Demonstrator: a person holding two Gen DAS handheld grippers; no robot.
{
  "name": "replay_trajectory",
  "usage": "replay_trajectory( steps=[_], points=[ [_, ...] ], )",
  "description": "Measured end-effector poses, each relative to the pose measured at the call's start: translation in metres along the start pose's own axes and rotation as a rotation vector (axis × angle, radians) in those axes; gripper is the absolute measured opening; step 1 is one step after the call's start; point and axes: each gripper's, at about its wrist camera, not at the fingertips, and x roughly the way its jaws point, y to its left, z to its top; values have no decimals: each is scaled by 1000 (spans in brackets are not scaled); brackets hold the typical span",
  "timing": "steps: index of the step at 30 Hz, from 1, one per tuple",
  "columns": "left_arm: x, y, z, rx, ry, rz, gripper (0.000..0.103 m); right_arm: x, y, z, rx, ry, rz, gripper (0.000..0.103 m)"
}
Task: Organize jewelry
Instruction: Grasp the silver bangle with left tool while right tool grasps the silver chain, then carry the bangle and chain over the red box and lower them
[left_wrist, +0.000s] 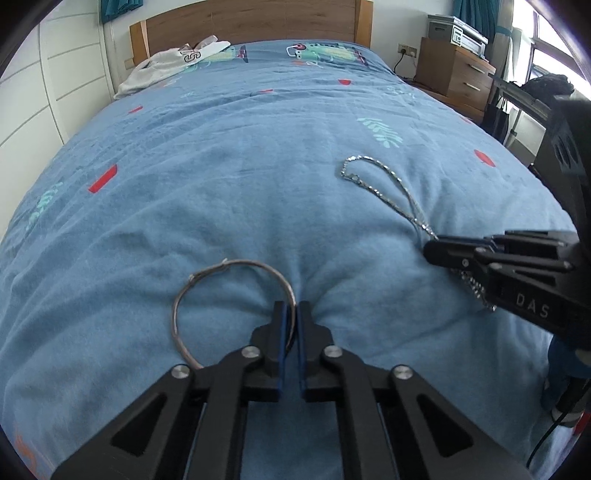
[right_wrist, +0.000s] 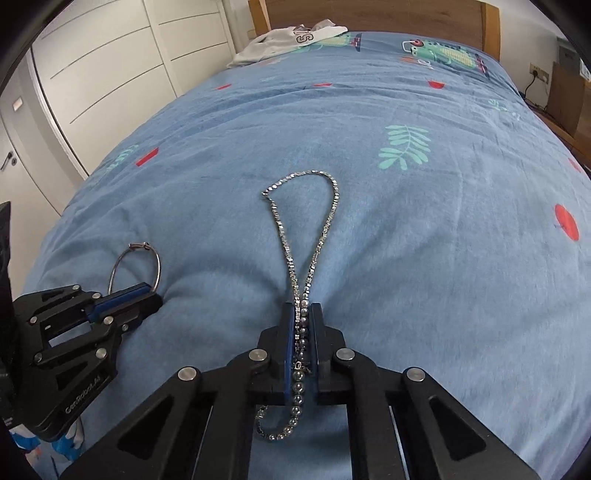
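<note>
Left gripper (left_wrist: 295, 314) low over bedspread (left_wrist: 221, 177), fingers pinching bangle (left_wrist: 177, 306), right gripper (right_wrist: 302, 317) clamping necklace (right_wrist: 325, 229)

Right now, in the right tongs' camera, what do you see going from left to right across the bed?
Left tongs → metal ring → chain necklace → green leaf print → red dot print.

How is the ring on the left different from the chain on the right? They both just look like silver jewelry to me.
The ring is one stiff, smooth hoop; the chain is many small links, with round beads at the gripped end. The ring holds its round shape, while the chain droops into a long, narrow loop. The left gripper pinches the ring; the right gripper pinches the chain. Both are silvery and lie on the blue bedspread.
</note>
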Motion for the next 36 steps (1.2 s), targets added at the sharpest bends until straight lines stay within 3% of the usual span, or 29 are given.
replay_trajectory(
  steps=[8,16,28,36],
  points=[
    [-36,-9,-23,-84,-1,-134,3,-51,7,-49,96,-55,101,5],
    [-94,-33,-42,-100,-40,-207,4,-122,16,-84,143,-128,122,5],
    [-190,-82,-63,-57,-104,-262,4,-240,5,-123,172,-245,46,5],
    [-237,-145,-55,11,-158,-344,4,-319,-25,-150,206,-328,-50,5]
  ],
)
